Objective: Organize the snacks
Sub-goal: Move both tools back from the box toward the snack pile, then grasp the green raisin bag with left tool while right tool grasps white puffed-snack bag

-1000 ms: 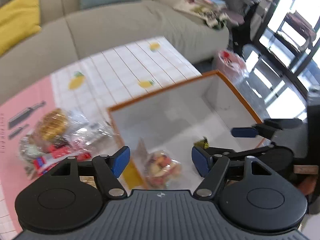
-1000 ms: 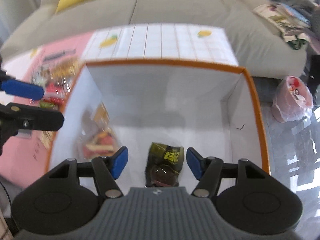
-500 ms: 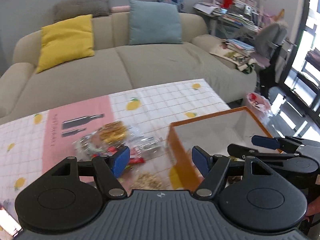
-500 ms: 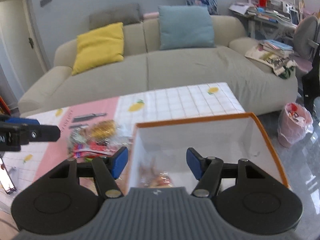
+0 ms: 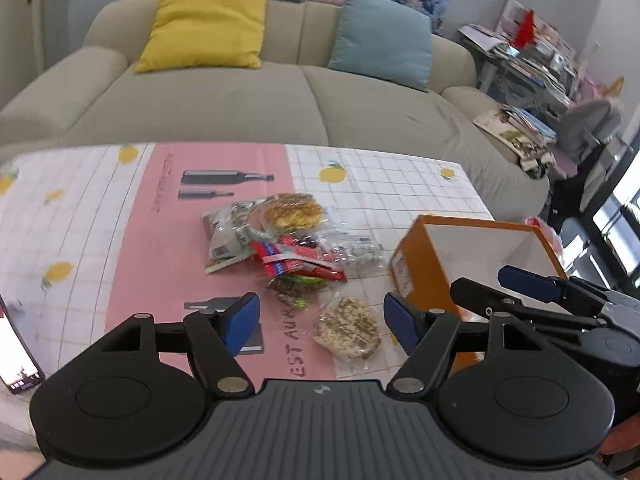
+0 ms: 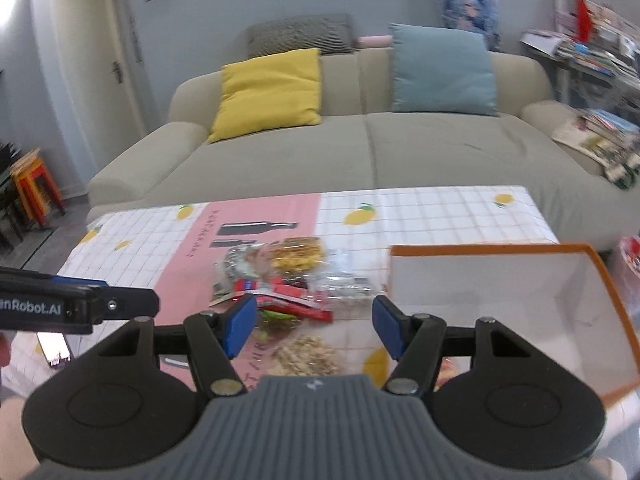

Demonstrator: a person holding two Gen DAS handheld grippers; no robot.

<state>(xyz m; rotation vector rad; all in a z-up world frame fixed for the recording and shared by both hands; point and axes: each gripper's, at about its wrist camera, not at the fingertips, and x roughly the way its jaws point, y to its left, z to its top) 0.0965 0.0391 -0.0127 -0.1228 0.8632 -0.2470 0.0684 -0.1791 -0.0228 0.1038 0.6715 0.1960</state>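
Observation:
A pile of snack packets (image 5: 288, 244) lies on the patterned tablecloth: a golden round snack (image 5: 294, 212), a red packet (image 5: 296, 262), a clear-wrapped seeded cracker (image 5: 348, 326). The pile also shows in the right wrist view (image 6: 292, 276). An orange box with a white inside (image 5: 472, 256) stands at the right (image 6: 500, 304). My left gripper (image 5: 320, 322) is open and empty above the table, just short of the cracker. My right gripper (image 6: 314, 328) is open and empty, held above the pile's near side, left of the box.
A phone (image 5: 18, 356) lies at the table's left edge. A beige sofa (image 5: 280, 96) with a yellow cushion (image 5: 204, 28) and a blue cushion (image 5: 380, 40) stands behind the table. A cluttered shelf (image 5: 532, 60) and a pink bag (image 6: 630, 256) are at the right.
Both grippers have pulled up and back out of the box and swung left toward the snack pile. Two packets seen inside the box earlier are now out of sight.

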